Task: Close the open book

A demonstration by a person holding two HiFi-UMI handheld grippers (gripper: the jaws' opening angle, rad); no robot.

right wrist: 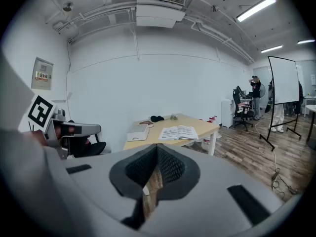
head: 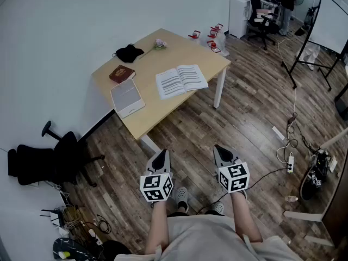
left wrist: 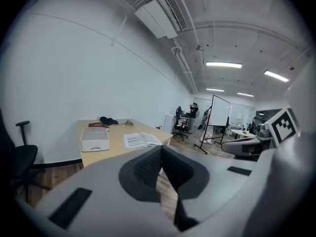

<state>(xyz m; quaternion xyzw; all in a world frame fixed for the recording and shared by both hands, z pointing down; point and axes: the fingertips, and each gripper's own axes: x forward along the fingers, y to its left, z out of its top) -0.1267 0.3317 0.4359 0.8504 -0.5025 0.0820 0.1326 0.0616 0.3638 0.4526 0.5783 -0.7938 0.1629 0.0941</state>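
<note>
**Facing the open book, jaws pressed together**

Well ahead of both hand-held grippers, the book lies open and flat on the desk, pages up, toward the desk's right end as seen from them. A white box sits to the left of it, apart from it.

The left hand-held gripper and the right hand-held gripper hang side by side over the wooden floor, short of the desk's near edge and touching nothing. Each has its jaws pressed together with nothing between them, and each points slightly downward toward the desk.

That reads as a carrying pose, since nothing is within reach to grip and closed jaws stay out of the way. The task has likely not begun. The next move calls for closing the gap to the desk, then getting a jaw tip under one cover to fold it over. The right-hand half looks the easier one, as it lies nearer the right hand-held gripper and clear of the box.
</note>
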